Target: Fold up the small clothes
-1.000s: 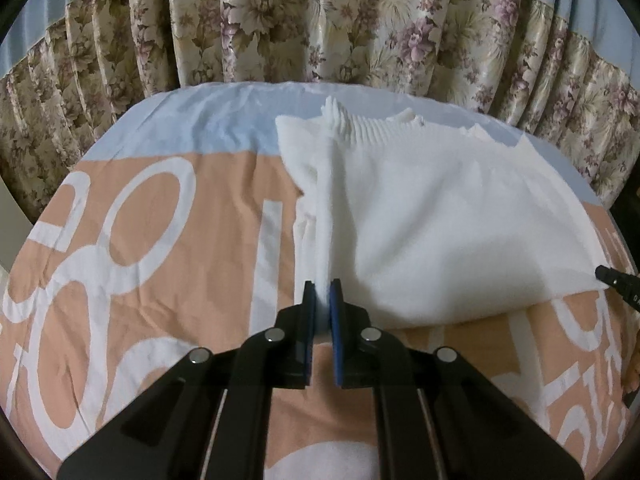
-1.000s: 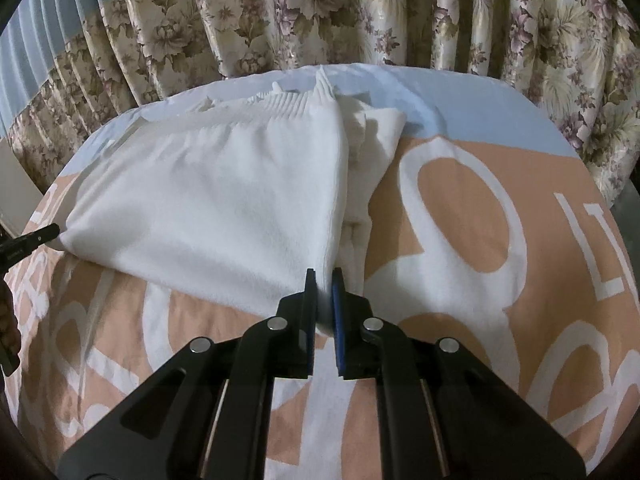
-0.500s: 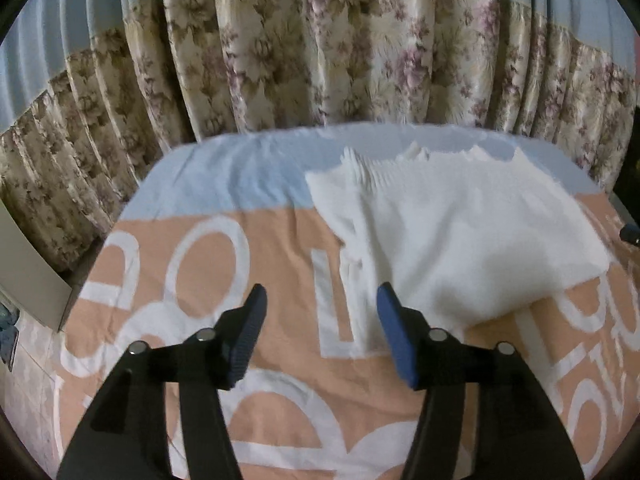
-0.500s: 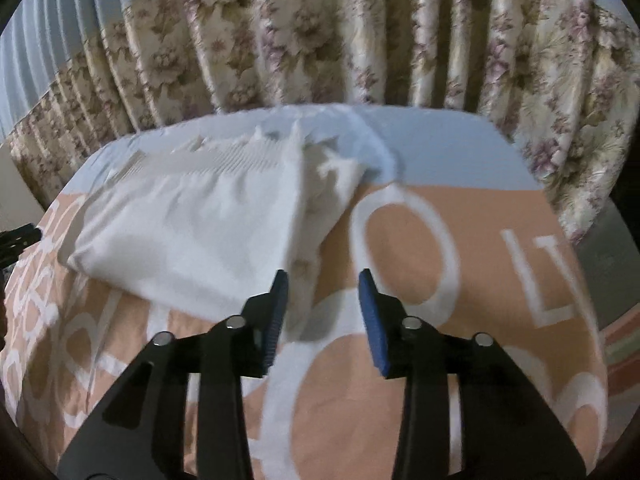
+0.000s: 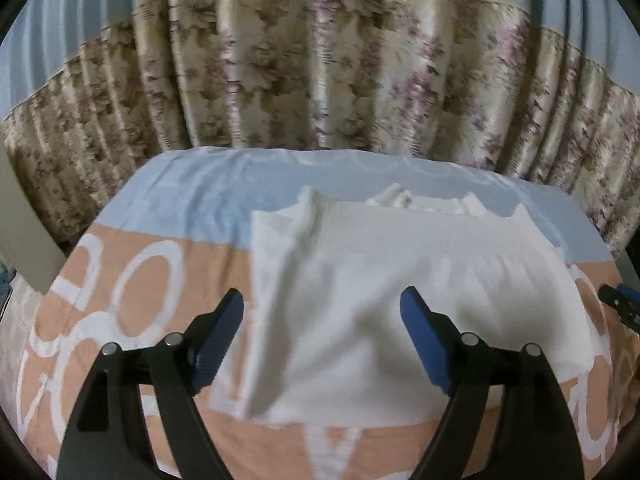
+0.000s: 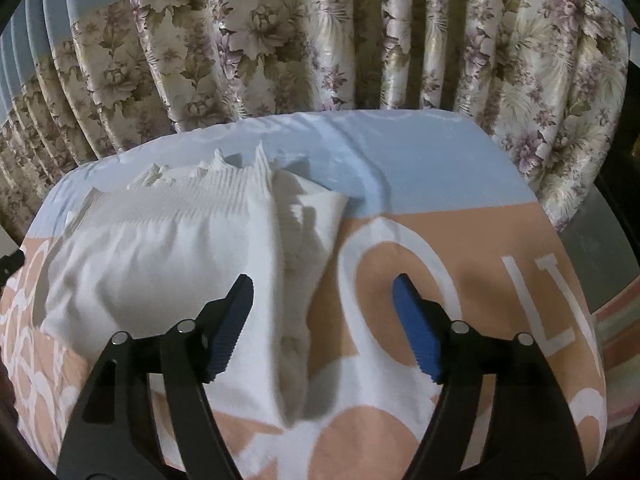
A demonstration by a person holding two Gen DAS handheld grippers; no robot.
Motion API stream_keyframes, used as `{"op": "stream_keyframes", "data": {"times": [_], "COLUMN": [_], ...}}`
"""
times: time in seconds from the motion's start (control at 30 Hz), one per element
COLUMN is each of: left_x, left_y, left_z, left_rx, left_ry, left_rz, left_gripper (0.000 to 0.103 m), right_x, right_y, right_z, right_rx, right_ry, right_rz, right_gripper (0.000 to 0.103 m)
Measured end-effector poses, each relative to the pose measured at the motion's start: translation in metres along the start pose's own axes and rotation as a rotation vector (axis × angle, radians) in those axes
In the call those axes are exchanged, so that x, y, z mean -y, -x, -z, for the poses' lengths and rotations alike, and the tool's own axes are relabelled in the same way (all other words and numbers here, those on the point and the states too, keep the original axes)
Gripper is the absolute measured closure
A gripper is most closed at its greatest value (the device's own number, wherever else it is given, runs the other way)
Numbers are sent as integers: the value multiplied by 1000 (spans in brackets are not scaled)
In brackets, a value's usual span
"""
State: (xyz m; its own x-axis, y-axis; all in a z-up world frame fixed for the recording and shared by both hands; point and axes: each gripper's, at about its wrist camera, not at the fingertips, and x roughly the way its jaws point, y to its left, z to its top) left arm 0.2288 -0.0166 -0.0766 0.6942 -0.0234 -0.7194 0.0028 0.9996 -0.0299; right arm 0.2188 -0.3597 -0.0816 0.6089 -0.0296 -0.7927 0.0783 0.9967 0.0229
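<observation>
1. Now the left gripper (image 5: 322, 322) stands spread wide, holding nothing, its blue pads (image 5: 424, 344) above the white garment (image 5: 400, 292).
2. Likewise the right gripper (image 6: 322, 312) gapes wide and empty over the garment's (image 6: 168, 272) right folded edge.
3. Folded, the garment lies on the bedspread (image 5: 132, 288), ribbed hem toward the curtain (image 5: 320, 92).
4. Beyond the bedspread (image 6: 460, 248), the floral curtain (image 6: 320, 40) hangs.
</observation>
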Motion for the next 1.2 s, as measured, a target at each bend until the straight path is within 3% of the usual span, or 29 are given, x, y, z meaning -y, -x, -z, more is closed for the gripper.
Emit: {"op": "stream_keyframes", "data": {"times": [0.37,0.83,1.07,1.13,1.2], "left_x": [53,86,91,90,88], "left_y": [-29,-57,-77,-81,-82], "left_z": [-2,6,23,30,33], "left_rx": [-8,-33,-76,-85,-74], "left_ry": [-90,-123,-136,-132,-124], "left_rz": [55,86,90,92,94], "left_gripper": [22,22,22,21,20], "right_x": [-12,1,10,9,6], "right_y": [-33,-71,-88,-89,-88], "right_z": [-14,-10,-5,-4,-4], "right_rx": [-43,-109,-139,-132,-127], "right_ry": [9,-33,-93,-85,-73], "right_rz": [-16,-18,-107,-121,-146], "right_gripper": [21,21,18,22,40]}}
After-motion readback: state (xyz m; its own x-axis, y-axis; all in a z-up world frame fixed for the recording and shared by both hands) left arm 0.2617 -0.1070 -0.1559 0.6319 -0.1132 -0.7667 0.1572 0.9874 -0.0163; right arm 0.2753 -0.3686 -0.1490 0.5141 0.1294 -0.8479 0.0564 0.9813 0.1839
